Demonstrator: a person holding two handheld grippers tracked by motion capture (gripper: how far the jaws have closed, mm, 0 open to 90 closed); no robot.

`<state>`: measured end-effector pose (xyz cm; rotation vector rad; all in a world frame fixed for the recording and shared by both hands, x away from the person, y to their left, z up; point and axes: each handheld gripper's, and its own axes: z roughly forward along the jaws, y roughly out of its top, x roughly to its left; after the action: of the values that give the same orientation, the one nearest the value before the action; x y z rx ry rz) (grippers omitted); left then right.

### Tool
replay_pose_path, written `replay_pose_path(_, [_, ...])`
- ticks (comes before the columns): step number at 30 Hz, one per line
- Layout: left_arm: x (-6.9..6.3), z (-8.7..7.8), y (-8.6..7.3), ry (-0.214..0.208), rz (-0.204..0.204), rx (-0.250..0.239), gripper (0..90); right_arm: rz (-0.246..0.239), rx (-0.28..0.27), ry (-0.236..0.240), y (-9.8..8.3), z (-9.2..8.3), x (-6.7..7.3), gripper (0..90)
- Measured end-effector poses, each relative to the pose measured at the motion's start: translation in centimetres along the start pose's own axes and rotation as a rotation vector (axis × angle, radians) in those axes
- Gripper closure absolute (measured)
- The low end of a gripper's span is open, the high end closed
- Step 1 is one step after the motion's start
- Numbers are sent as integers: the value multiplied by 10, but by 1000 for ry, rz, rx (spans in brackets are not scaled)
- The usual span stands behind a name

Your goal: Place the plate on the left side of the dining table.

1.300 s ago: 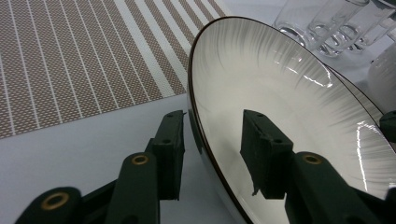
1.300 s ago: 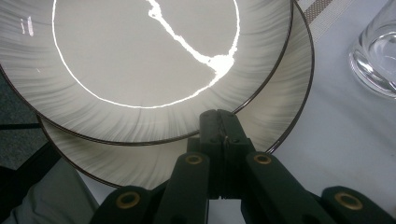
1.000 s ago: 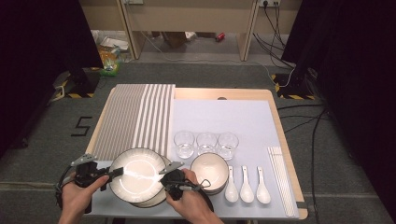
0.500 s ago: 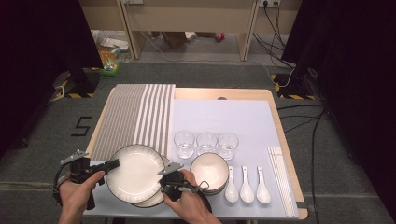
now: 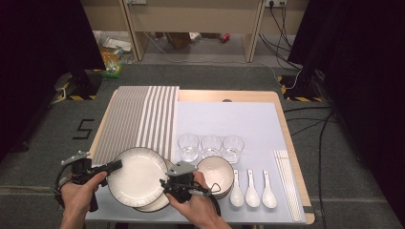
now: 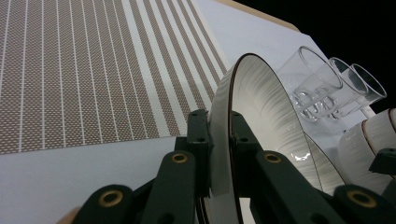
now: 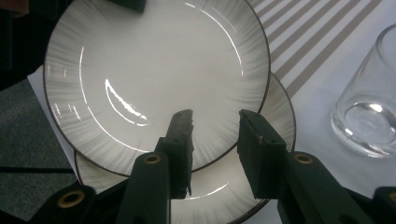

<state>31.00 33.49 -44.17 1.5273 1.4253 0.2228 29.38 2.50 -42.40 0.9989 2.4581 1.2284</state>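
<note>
Two white ribbed plates with dark rims lie stacked at the table's near left. The top plate (image 5: pixel 138 176) (image 6: pixel 261 107) (image 7: pixel 154 70) is raised and tilted off the lower plate (image 5: pixel 160 204) (image 7: pixel 224 186). My left gripper (image 5: pixel 117 165) (image 6: pixel 219 135) is shut on the top plate's left rim. My right gripper (image 5: pixel 165 185) (image 7: pixel 215 126) is at the plate's right edge. Its jaws have just been opening and now stand apart. The plates' rims show in the gap, and the pads press on nothing.
Three glasses (image 5: pixel 210 145) (image 6: pixel 317 88) stand in a row mid-table. A stack of bowls (image 5: pixel 216 174), three spoons (image 5: pixel 252 191) and chopsticks (image 5: pixel 286 186) lie to the right. A striped placemat (image 5: pixel 138 119) (image 6: pixel 84 70) covers the far left, beside a pale mat (image 5: pixel 229 119).
The right jaws have opened off the top plate's right rim. The left jaws have closed on its left rim, and the plate now hangs from the left gripper alone.
</note>
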Motion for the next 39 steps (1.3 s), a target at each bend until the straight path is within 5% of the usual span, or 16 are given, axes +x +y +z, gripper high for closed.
replay_pose_path(14, [-2, -6, 9, -28, -11, -49, 823, -15, -181, 11, 8, -20, -8, 535])
replay_pose_path(33, [0, -8, 17, -30, -21, -78, 821, 21, -256, 31, 14, -36, -19, 487])
replay_pose_path(39, [2, -8, 18, -24, -22, -88, 821, -1, -291, 29, 16, -40, -24, 478])
